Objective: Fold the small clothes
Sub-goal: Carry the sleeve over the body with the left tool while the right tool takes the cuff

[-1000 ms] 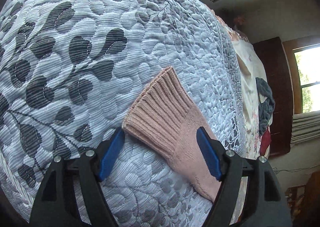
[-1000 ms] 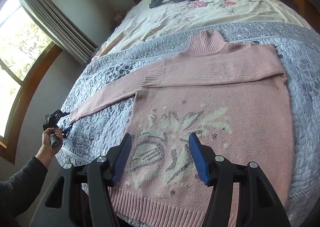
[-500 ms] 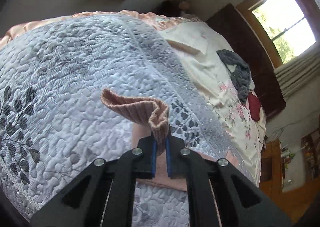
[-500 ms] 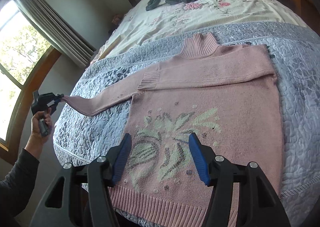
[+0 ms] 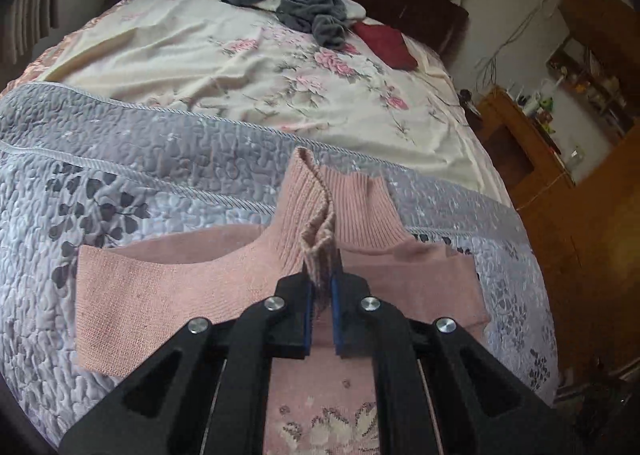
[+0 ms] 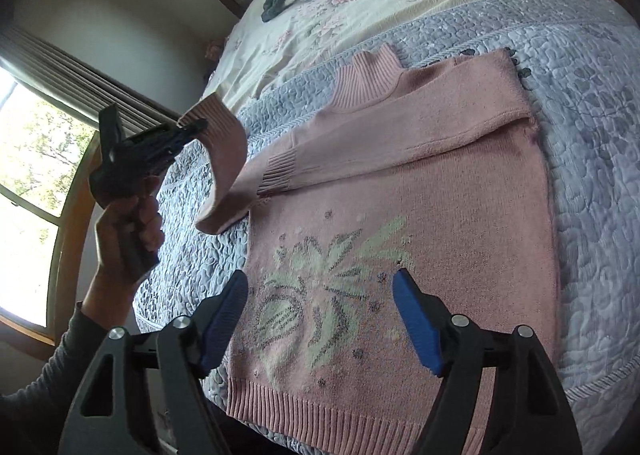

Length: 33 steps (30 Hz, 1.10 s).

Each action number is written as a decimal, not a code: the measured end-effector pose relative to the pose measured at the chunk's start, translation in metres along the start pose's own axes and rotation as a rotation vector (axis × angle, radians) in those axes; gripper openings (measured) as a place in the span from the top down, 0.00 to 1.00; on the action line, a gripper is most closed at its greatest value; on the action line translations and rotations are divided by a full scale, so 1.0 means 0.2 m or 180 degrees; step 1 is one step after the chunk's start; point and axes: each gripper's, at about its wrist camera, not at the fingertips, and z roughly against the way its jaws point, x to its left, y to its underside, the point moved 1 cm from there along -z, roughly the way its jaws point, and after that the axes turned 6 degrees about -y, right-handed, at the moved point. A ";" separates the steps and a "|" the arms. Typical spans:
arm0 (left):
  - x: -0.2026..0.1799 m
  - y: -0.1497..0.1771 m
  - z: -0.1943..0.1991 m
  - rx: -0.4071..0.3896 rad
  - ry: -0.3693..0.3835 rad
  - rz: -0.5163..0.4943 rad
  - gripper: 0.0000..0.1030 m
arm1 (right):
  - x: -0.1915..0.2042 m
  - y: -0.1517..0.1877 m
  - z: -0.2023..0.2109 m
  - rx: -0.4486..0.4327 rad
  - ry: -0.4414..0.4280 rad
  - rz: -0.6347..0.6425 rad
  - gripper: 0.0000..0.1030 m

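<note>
Left wrist view: pink sweater (image 5: 168, 291) spread on the grey quilt (image 5: 120, 159), left gripper (image 5: 322, 287) pinched tight on the ribbed cuff (image 5: 308, 207), lifted. Right wrist view: right gripper (image 6: 320, 319) spread wide, empty, above the sweater's flower pattern (image 6: 328, 287).

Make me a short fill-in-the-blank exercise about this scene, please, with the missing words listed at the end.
1. The left claw is shut on the ribbed ____ of the sweater's sleeve.
2. The right claw is ____ and holds nothing.
3. The other sleeve lies folded across the sweater's ____.
4. Near the headboard, a dark red garment lies beside a ____ one.

Missing words: cuff; open; chest; grey
</note>
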 end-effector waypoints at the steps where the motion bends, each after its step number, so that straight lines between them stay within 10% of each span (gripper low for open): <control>1: -0.05 0.03 -0.10 0.0103 0.0008 -0.0055 0.95 | -0.03 -0.02 -0.02 0.0032 -0.0016 -0.0059 0.20; 10: -0.22 0.35 -0.69 0.0732 -0.0068 -0.0397 0.85 | -0.33 -0.39 -0.26 0.0260 -0.0492 -0.0658 0.19; 15: -0.10 0.41 -0.49 0.0436 0.0165 -0.0093 0.41 | -0.40 -0.64 -0.60 0.0494 -0.0867 -0.0897 0.28; 28: 0.28 0.95 0.09 0.0376 0.0656 0.0908 0.33 | -0.39 -0.77 -1.25 0.1027 -0.0464 -0.0783 0.51; 33: 0.39 1.06 0.15 0.0414 0.0697 0.1247 0.33 | -0.32 -0.80 -1.25 0.1085 -0.0332 -0.0667 0.91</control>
